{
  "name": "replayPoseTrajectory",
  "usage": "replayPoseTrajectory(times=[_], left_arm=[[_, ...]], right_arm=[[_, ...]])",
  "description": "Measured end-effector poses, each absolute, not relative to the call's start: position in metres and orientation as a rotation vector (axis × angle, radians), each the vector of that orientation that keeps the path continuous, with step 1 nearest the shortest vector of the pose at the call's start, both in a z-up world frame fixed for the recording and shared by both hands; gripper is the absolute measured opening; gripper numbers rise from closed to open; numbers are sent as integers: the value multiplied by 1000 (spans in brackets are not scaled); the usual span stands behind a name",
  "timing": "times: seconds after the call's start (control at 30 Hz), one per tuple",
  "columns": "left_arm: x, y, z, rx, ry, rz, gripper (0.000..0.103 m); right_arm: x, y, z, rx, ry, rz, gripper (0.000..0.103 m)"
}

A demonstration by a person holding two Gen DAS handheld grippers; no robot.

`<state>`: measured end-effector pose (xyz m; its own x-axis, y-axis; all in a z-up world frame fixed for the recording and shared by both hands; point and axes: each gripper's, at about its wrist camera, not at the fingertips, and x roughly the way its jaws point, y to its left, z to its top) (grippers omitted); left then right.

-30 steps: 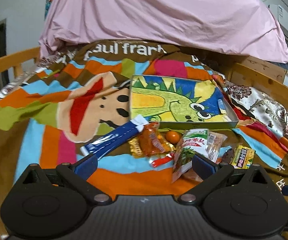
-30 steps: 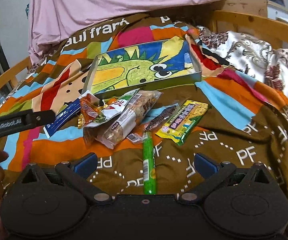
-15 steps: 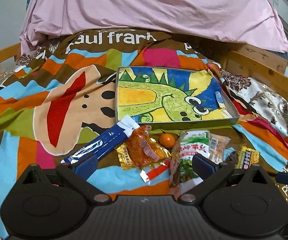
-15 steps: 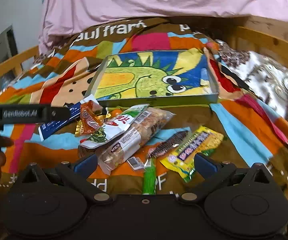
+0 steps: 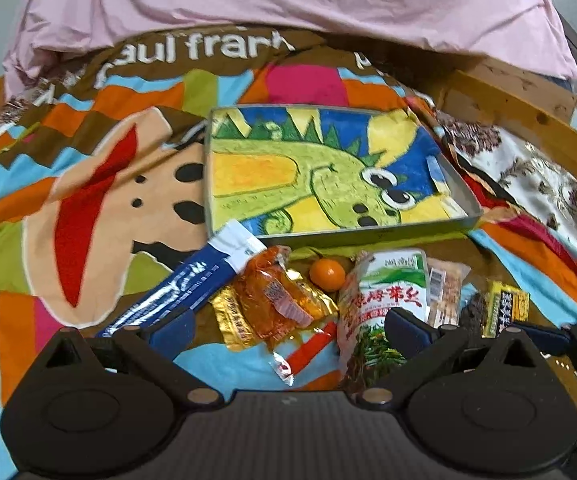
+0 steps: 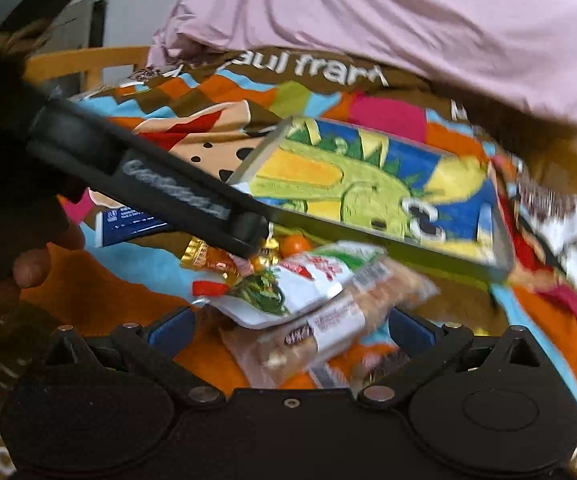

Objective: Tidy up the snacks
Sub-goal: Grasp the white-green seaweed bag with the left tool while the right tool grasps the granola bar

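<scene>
Both grippers, left [image 5: 288, 326] and right [image 6: 288, 328], have closed in low over the snacks [image 5: 380, 300], jaws apart, nothing held. Snacks lie on the bed before the empty tray [image 5: 454, 188]. Pickup appears imminent.

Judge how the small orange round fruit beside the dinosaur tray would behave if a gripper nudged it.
The orange fruit is round and smooth, so it would probably roll off across the blanket. It lies loose between the foil packets and the tray, which might stop it. It looks small and light; wide-open fingers could let it slip.
</scene>
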<state>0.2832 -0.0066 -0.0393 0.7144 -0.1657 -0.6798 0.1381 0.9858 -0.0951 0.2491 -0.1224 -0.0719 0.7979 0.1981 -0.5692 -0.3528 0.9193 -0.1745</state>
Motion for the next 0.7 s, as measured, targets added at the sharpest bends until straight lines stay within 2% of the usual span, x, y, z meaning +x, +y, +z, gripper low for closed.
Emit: replayPoseTrajectory(times=[0.33,0.5,0.7], left_arm=[[305,-17,-58,-74,815,-303,102],[320,-26,-66,-110,859,-371,102],[333,-21,-73,-204,906,-389,91]], right_arm=[[256,-111,-91,-367,602,254,102],[263,-130,-89,-298,624,154,102],[262,-155,-78,-264,629,-13,102]])
